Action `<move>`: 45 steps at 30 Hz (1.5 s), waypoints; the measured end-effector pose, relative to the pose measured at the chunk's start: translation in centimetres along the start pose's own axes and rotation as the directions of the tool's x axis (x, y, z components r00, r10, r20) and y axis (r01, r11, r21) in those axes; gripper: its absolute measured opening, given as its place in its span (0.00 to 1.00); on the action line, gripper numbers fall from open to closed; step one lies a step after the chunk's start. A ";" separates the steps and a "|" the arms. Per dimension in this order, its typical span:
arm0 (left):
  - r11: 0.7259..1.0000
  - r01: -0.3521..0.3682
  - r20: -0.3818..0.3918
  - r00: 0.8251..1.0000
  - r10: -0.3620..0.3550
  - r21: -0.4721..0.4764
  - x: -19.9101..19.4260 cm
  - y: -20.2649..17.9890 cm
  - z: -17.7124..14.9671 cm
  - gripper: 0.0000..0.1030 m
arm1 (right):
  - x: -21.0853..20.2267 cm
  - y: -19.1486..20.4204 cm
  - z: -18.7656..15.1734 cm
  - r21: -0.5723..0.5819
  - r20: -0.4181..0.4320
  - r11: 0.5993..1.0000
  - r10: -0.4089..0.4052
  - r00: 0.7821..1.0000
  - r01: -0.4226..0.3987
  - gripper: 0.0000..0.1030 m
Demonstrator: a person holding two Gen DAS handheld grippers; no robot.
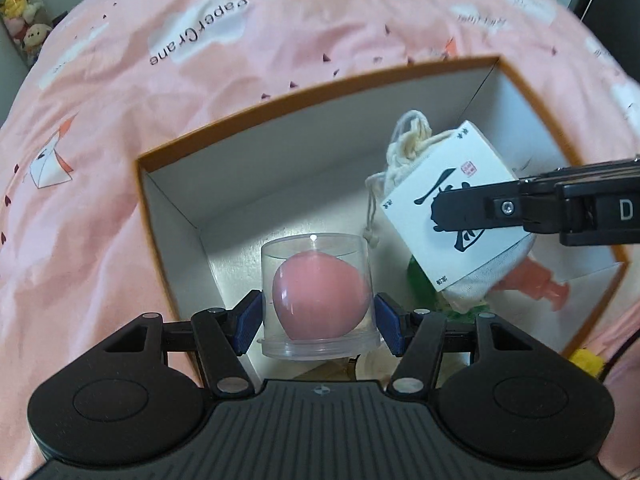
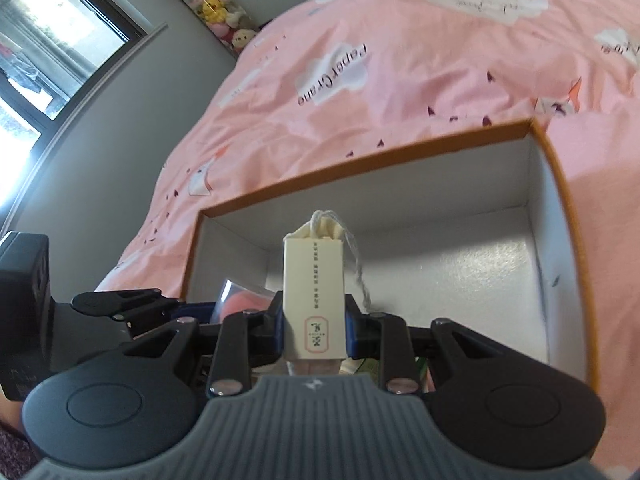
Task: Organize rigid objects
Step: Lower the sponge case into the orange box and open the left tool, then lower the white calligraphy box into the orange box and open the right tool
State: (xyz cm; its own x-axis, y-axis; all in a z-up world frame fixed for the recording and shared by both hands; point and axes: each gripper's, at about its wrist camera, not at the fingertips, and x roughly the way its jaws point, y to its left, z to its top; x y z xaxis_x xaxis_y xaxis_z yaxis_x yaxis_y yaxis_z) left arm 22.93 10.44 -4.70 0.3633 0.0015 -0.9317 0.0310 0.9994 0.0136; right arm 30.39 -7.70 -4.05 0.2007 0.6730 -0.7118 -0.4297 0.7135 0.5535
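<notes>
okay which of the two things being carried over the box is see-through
The clear plastic dome holding a pink egg-shaped piece, gripped by the left gripper. The right gripper holds an opaque cloth pouch in a white printed sleeve.

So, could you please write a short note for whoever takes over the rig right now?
Left tool: shut on the clear case with the pink egg-shaped sponge, held over the left of the open orange-rimmed box.
Right tool: shut on the cream drawstring pouch with its paper sleeve, held over the box.
Already in the box: a red pump bottle and a green item, mostly hidden.
Left to do: lower both, release, withdraw.
</notes>
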 end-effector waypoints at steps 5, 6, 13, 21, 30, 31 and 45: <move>0.991 -0.068 -0.084 0.993 0.078 0.114 1.4 -1.4 1.0 0.68 | 1.7 -0.6 0.1 0.004 -0.031 1.000 -0.009 0.999 0.009 0.26; 0.987 -0.084 -0.089 0.991 0.097 0.136 1.6 -1.6 1.1 0.68 | 1.9 -0.7 0.1 0.002 -0.036 1.000 -0.011 0.999 0.011 0.26; 0.958 -0.154 -0.130 0.973 0.189 0.240 2.7 -2.4 0.5 0.69 | 3.0 -1.1 -0.1 0.009 -0.064 1.000 0.000 0.998 0.001 0.26; 0.949 -0.154 -0.121 0.974 0.193 0.274 3.0 -2.4 0.5 0.81 | 5.2 -0.4 -0.1 0.033 -0.095 0.999 -0.004 0.995 0.007 0.26; 0.978 -0.092 -0.007 0.995 0.095 0.187 -0.8 -0.1 0.1 0.77 | 6.3 -0.1 -0.3 0.044 -0.119 0.999 -0.008 0.993 0.014 0.26; 0.983 -0.081 0.027 0.997 0.078 0.164 -1.8 0.3 -0.1 0.72 | 6.3 -0.2 -0.4 0.048 -0.120 0.999 -0.007 0.993 0.012 0.26; 0.983 -0.074 0.195 0.975 0.106 -0.166 -4.9 5.7 -3.2 0.44 | 8.3 1.2 -0.4 0.060 -0.145 0.998 -0.012 0.989 0.021 0.26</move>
State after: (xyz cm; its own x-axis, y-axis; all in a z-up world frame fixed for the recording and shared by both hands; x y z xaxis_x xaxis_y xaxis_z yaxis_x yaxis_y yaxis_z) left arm 18.36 16.25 -1.24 0.5394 0.1008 -0.8360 -0.1511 0.9883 0.0217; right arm 31.18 -1.33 -9.51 0.0764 0.6293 -0.7734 -0.3714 0.7378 0.5637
